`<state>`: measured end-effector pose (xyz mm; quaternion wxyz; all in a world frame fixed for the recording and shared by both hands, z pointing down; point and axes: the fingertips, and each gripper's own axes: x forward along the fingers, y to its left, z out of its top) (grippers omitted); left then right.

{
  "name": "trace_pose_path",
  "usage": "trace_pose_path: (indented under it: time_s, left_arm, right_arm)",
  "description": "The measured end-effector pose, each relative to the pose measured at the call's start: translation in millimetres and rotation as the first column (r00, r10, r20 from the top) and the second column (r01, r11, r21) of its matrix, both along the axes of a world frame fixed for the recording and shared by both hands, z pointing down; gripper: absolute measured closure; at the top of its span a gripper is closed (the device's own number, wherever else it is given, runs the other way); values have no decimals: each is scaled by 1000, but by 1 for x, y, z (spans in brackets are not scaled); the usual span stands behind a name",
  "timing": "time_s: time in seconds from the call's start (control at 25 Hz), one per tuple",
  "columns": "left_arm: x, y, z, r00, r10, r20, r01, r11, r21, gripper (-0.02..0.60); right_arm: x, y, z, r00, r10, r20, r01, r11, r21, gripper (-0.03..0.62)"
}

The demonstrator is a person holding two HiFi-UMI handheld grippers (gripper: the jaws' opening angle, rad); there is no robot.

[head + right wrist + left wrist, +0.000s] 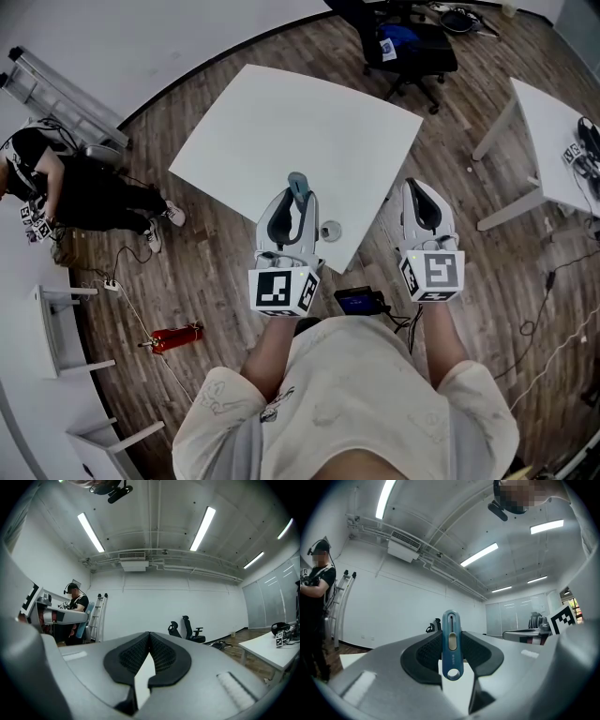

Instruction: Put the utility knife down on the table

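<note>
Your left gripper (293, 199): jaws clamped on blue utility knife (452, 644), pads pressing both flat sides. Knife stands on edge between them, ring end toward gripper camera, other end poking past jaw tips. Your right gripper (149, 638), beside left: jaws together, nothing between.

Knife held above near edge of white table (281, 112), not lying on it. Right gripper just off table's side. Small round grey object (330, 230) on table between grippers.

Beyond: wood floor (487, 272), black office chair (412, 47), second white table (548, 131) at right, person in black (84, 192) at left.
</note>
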<state>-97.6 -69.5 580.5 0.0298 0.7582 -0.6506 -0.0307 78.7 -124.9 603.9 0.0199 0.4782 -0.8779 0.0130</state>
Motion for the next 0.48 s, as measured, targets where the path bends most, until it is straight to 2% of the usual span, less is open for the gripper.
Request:
trace_pose_path:
  time_s: [0.36,0.4,0.48]
  left_arm:
    - [-15,-9,14,1000,-11,5,11,1000,-4,437]
    - [-19,-9,-1,1000,-7,5,7,1000,0,437]
    - [-22,-8,-60,1000,9,3,-9,1000,10,437]
  right_arm:
    - [-13,-7,17,1000,3,-22,-3,1000,-13,589]
    - [-16,-6,1,1000,8,-22,-8,1000,-10,589]
    - [-21,-1,-62,999,20,-28,-20,1000,4,589]
